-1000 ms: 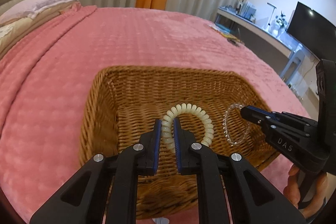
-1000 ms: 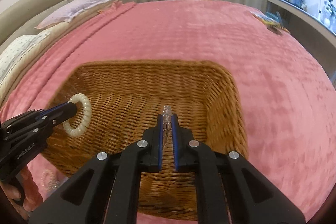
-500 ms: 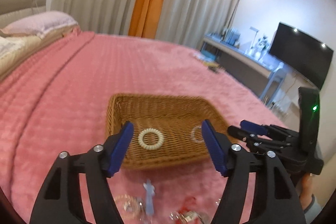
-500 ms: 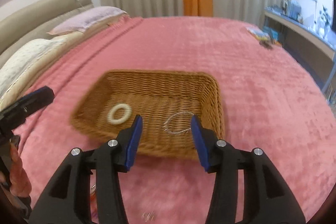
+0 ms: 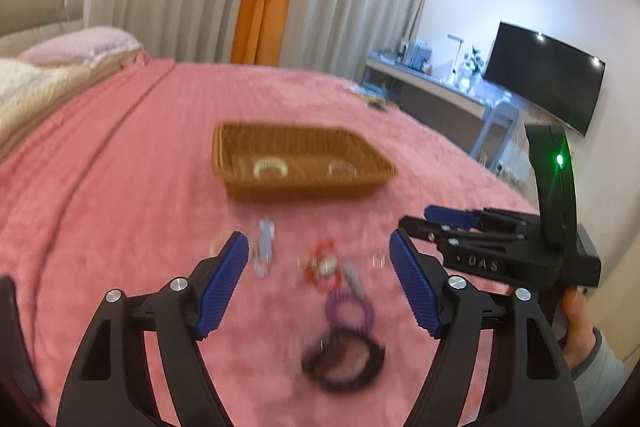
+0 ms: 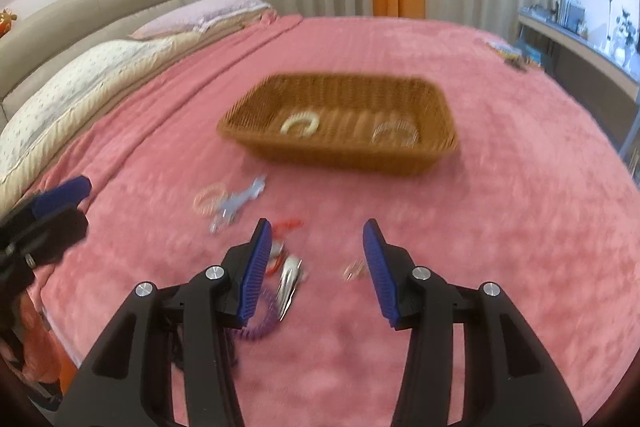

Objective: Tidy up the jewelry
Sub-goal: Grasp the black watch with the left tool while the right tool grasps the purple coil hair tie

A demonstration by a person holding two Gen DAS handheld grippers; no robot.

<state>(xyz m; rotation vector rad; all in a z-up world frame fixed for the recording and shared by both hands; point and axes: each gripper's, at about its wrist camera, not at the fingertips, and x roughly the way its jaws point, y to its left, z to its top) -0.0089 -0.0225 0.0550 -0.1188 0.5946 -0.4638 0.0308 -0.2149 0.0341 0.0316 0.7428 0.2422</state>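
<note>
Both views are blurred. The left tongs [image 5: 318, 259] stand spread wide with nothing between the blue pads; their jaws have just been opening further. The right tongs [image 6: 317, 255] are also spread, though less wide, their jaws having eased slightly inward, and they too pinch nothing.

The wicker basket [image 6: 436, 107] sits on the pink bedspread [image 6: 520, 227] at about twelve o'clock from both tongs, well apart from them. Inside it lie a cream coil ring [image 6: 300, 125] toward the nine o'clock side and a clear beaded bracelet [image 6: 394, 133] toward the three o'clock side, apart from each other.

The rest of the jewelry is loose on the bedspread, between the basket and the tongs. In the left wrist view a pale blue piece [image 5: 265, 247] lies at eleven o'clock of the gap, a red-and-silver tangle [image 5: 322, 265] near the middle, a purple coil ring [image 5: 349, 311] at six o'clock of that, and a black coil ring [image 5: 342, 357] nearest the camera. In the right wrist view a pinkish bracelet [image 6: 208, 201] lies just beside the pale blue piece, and a small, possibly gold-toned item [image 6: 354, 270] lies close to the right-hand pad; it is too smeared to name.

A person's hand [image 5: 578, 323] grips the handle of the right tongs at the left view's four o'clock edge.
</note>
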